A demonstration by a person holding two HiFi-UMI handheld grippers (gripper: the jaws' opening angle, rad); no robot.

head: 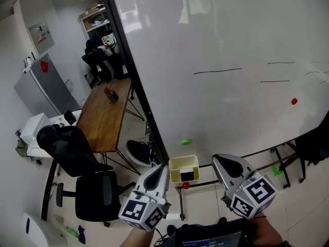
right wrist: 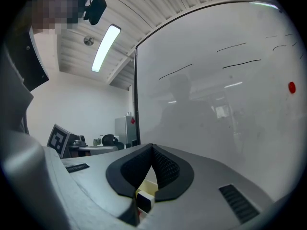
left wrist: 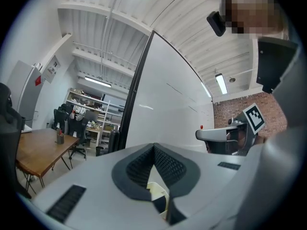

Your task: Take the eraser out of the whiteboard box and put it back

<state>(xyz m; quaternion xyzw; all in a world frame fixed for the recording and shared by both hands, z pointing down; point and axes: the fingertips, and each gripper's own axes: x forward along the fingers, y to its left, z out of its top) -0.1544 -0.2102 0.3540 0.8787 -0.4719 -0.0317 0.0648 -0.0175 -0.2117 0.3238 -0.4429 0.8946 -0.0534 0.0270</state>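
Note:
A pale yellow box [head: 183,163] hangs at the lower edge of the whiteboard [head: 221,45], with the dark eraser [head: 187,176] lying inside it. My left gripper [head: 164,167] sits just left of the box and my right gripper [head: 219,160] just right of it, both level and apart from it. Each has its jaws shut with nothing between them. In the left gripper view the left gripper [left wrist: 154,145] shows the box [left wrist: 157,192] through the gap below its tips. Under the right gripper [right wrist: 152,146] I see the box [right wrist: 149,186] and the eraser [right wrist: 144,201].
A wooden desk [head: 105,118] and black office chairs [head: 82,153] stand left of the board's black frame. On the board are a green magnet [head: 186,142], a red magnet [head: 294,101] and thin black lines. A red knob [head: 185,186] sits below the box.

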